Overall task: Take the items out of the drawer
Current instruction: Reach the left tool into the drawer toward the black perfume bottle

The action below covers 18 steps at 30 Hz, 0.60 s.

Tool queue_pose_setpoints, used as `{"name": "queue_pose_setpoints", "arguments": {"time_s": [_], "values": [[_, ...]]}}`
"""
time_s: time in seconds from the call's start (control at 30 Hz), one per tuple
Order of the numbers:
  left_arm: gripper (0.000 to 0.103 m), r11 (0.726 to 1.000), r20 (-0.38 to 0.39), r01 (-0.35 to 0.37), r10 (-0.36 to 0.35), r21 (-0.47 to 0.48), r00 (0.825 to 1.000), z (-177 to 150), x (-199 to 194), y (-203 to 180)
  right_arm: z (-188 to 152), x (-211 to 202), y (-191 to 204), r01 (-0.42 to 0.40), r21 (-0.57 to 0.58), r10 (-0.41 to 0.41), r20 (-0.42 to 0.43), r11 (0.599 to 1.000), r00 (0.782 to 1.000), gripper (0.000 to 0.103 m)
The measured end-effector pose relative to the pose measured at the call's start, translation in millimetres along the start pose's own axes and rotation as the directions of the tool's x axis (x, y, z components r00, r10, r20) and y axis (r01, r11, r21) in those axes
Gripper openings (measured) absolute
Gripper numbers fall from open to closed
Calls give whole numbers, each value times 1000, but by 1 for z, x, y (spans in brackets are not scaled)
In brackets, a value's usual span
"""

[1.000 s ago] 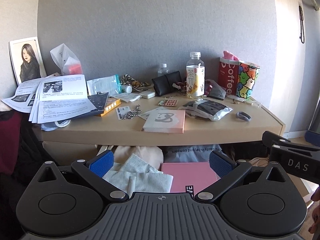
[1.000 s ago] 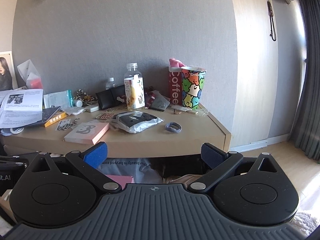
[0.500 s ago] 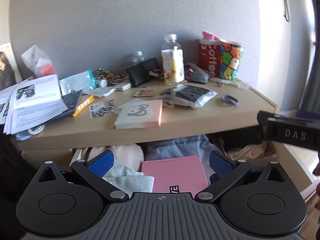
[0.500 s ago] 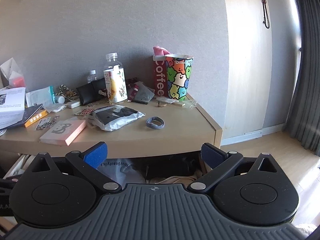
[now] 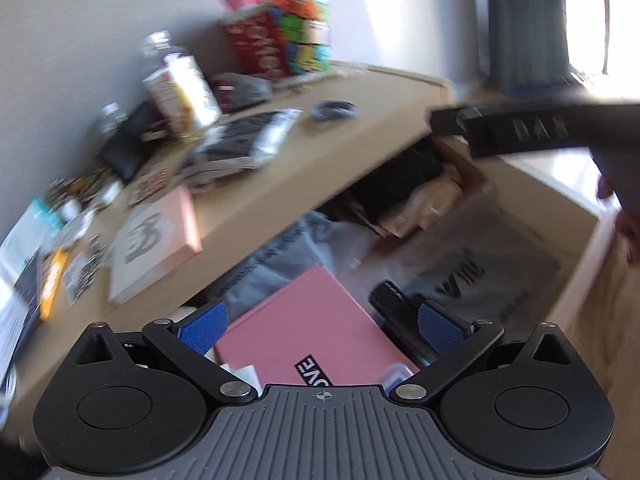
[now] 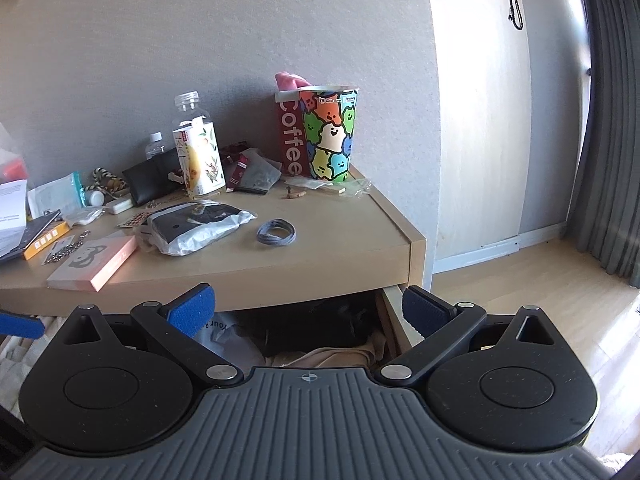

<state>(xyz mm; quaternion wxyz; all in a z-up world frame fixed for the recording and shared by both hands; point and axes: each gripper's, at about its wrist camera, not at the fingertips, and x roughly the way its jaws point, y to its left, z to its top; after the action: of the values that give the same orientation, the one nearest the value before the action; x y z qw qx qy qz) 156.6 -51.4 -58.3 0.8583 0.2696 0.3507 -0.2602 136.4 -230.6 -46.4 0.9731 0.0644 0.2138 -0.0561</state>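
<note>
box in drawer under desk

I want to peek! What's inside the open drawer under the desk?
Inside the drawer: a pink box, a grey printed plastic bag, a clear bag, something black and beige cloth. Whatever lies beneath them is covered.

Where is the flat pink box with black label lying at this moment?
In the left wrist view, the flat pink box lies inside the open drawer, between the open left gripper's fingers, beside a black cylinder.

The open drawer is packed: pink box near, black bottle right of it, desktop overhanging its far half.
</note>
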Motion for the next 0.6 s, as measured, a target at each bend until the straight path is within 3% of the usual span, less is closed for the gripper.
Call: {"name": "queue_pose_setpoints", "arguments": {"time_s": [0.07, 0.17, 0.37, 0.5, 0.53, 0.6], "values": [[103, 990, -63, 105, -99, 97, 993, 0, 11, 2, 0, 3, -2, 2, 6, -2, -4, 1000, 1000, 103], [103, 943, -196, 261, -222, 204, 955, -1, 27, 7, -1, 6, -5, 3, 15, -3, -7, 1000, 1000, 103], [103, 833, -310, 371, -255, 411, 916, 8, 41, 8, -3, 13, -6, -1, 25, 2, -20, 1000, 1000, 103], [103, 726, -362, 433, -266, 534, 893, 13, 48, -2, -4, 18, -7, -5, 27, 6, -30, 1000, 1000, 103], [103, 710, -378, 445, -265, 546, 887, 14, 51, -4, -4, 18, -8, -5, 29, 6, -33, 1000, 999, 103], [103, 710, -412, 469, -270, 525, 870, 18, 59, -9, -4, 20, -9, -3, 33, 4, -34, 999, 999, 103]]}}
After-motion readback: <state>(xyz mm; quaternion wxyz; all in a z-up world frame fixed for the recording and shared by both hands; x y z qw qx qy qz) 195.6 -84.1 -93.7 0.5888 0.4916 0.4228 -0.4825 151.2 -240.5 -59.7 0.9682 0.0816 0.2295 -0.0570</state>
